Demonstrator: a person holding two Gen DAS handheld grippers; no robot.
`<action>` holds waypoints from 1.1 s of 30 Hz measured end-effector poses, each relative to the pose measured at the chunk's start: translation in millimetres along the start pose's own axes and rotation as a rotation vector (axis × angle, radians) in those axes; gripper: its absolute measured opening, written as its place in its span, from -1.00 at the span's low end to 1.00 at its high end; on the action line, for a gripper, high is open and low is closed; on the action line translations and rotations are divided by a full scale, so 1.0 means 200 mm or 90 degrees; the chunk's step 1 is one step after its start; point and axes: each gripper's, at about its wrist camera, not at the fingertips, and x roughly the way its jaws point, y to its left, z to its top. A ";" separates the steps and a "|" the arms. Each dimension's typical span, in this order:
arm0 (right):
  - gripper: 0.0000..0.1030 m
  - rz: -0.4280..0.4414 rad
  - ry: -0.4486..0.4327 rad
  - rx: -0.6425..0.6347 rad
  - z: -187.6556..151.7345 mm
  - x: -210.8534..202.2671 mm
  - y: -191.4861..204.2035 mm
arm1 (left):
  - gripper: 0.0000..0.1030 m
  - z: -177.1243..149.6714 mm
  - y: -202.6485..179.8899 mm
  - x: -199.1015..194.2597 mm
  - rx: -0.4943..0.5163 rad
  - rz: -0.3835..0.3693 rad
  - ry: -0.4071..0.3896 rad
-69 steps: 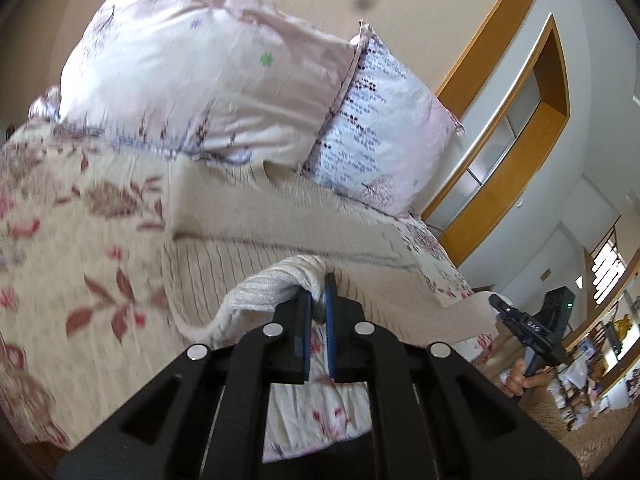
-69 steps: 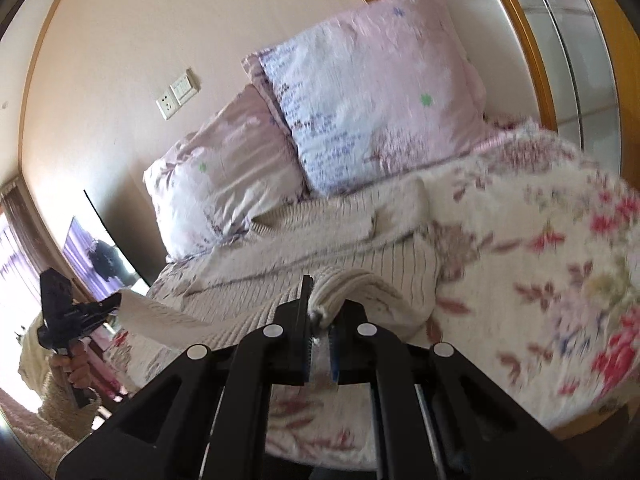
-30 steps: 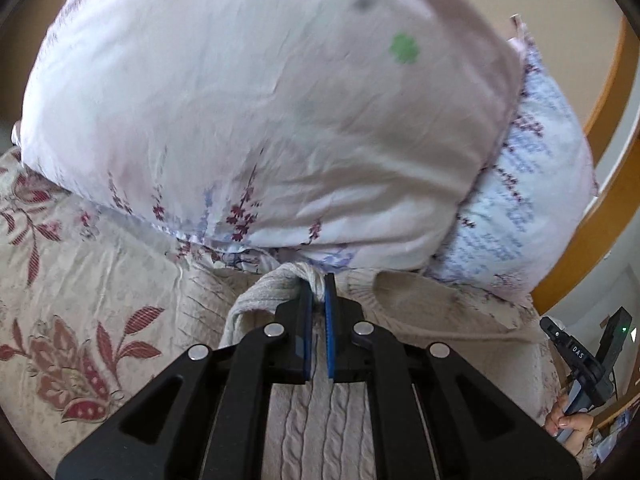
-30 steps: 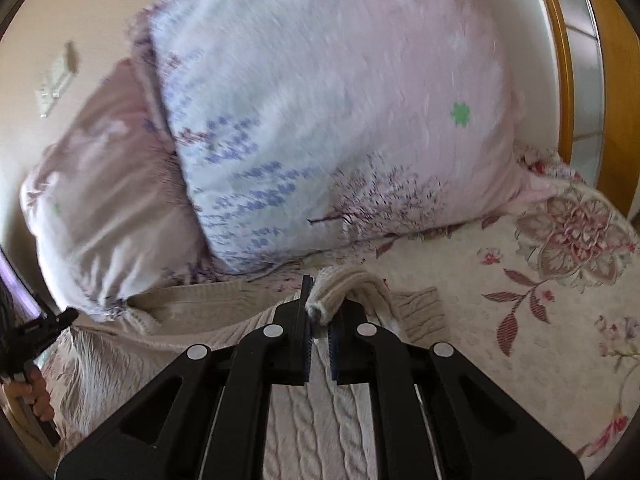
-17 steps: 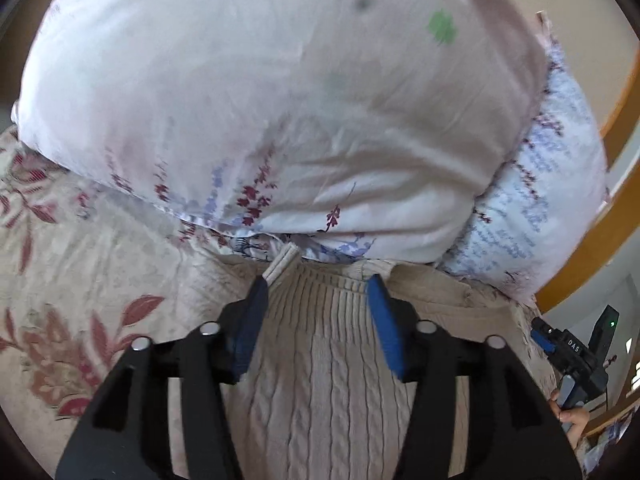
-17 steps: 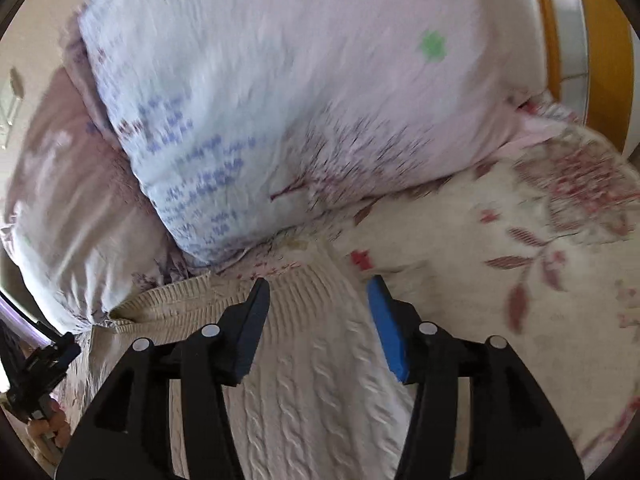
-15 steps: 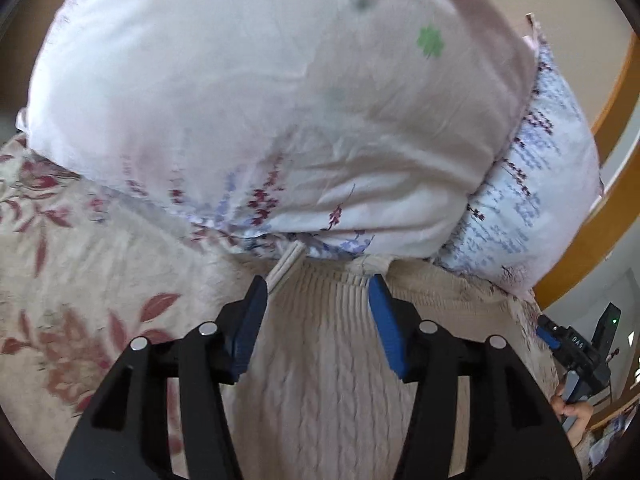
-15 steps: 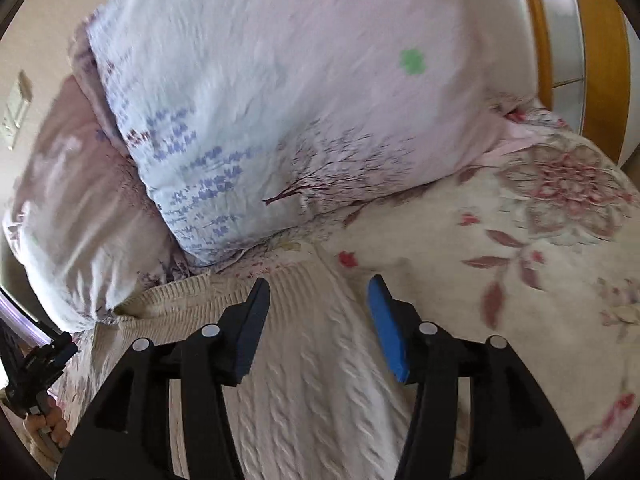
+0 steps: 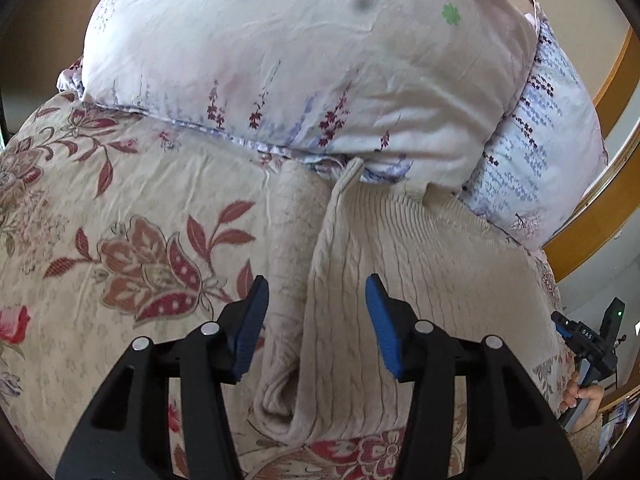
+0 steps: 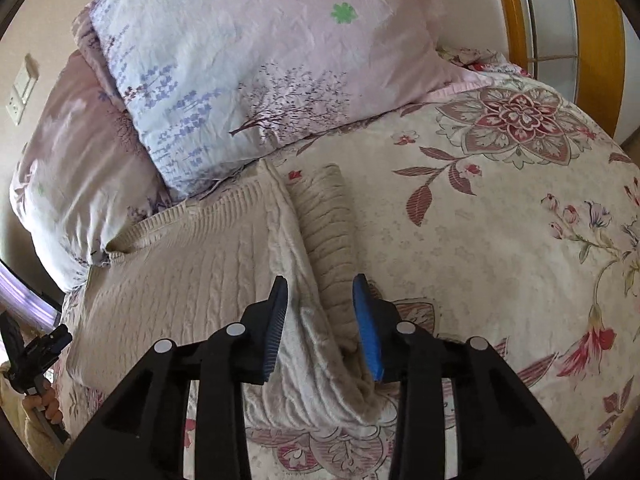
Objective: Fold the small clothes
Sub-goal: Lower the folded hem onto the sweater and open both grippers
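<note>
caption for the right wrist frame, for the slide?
Right gripper, jaws apart and just closing, over the folded edge of a cream cable-knit sweater on a floral bedspread, pillows behind.

Cream cable-knit sweater [image 9: 420,264] lies flat on the bed, folded bottom-up: hem at the collar, just below the pillows. Fold edge nearest the cameras. A ribbed sleeve [image 10: 332,240], probably tucked under, sticks out along one side.
</note>
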 end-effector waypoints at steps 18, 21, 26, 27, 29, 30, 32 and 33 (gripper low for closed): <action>-0.80 -0.009 -0.014 -0.039 -0.07 -0.06 0.09 | -0.86 -0.07 -0.04 0.03 0.036 -0.008 0.043; -0.80 -0.022 -0.010 -0.040 -0.09 -0.08 0.09 | -0.87 -0.07 -0.03 0.01 0.042 -0.010 0.045; -0.80 -0.044 0.004 -0.033 -0.13 -0.09 0.08 | -0.87 -0.10 -0.01 -0.01 0.044 -0.018 0.051; -0.80 -0.056 0.008 -0.036 -0.13 -0.08 0.07 | -0.87 -0.10 0.00 -0.01 0.047 -0.019 0.050; -0.80 -0.073 0.015 -0.037 -0.14 -0.06 0.07 | -0.87 -0.11 0.01 -0.01 0.046 -0.020 0.052; -0.80 -0.079 0.021 -0.034 -0.14 -0.04 0.07 | -0.87 -0.11 0.01 0.00 0.044 -0.019 0.055; -0.80 -0.086 0.027 -0.030 -0.14 -0.01 0.06 | -0.86 -0.11 0.02 0.02 0.038 -0.018 0.060; -0.80 -0.088 0.026 -0.033 -0.14 0.00 0.07 | -0.85 -0.11 0.01 0.02 0.037 -0.018 0.060</action>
